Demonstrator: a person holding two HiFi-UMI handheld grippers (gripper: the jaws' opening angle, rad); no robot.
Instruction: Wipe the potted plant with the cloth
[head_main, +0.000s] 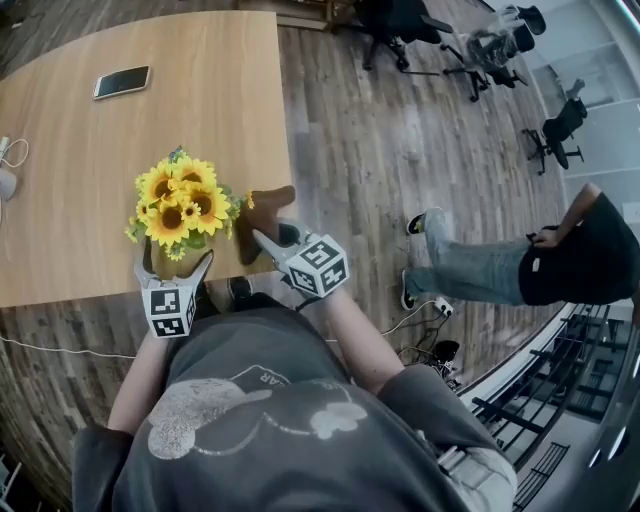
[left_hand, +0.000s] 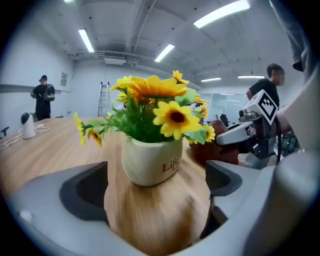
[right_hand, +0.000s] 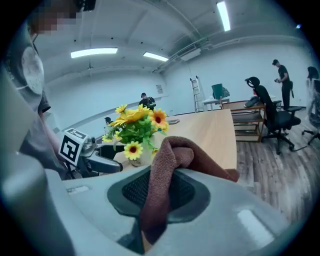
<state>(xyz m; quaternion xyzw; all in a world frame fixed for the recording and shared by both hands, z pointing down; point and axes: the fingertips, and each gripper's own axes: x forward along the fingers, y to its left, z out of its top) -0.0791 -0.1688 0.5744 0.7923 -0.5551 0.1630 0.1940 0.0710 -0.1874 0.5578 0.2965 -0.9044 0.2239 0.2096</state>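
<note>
Where print can be read: the cream pot (left_hand: 150, 161) carries "Life" in reddish-brown letters on its front; the gripper cubes bear black-and-white square markers.
Potted plant (head_main: 180, 205): artificial sunflowers, upright on the bench (head_main: 80, 200), close to its near edge and near its right-hand corner.
Left gripper (head_main: 174, 258): jaws spread wide with bare wood between them, the pot just ahead of their tips and unpressed.
Right gripper (head_main: 270, 238): clamped on a brown cloth (right_hand: 172, 150), which bunches above the jaws and hangs below them, just right of the flowers.
Bench edges: the right edge runs just beside the cloth.
Open room: bare wood stretches behind and left of the plant, up to a smartphone (head_main: 122, 81) lying well apart near the far side.
Beyond the edge: plank floor (head_main: 400, 150), where a person (head_main: 540, 265) stands well off to the right.
</note>
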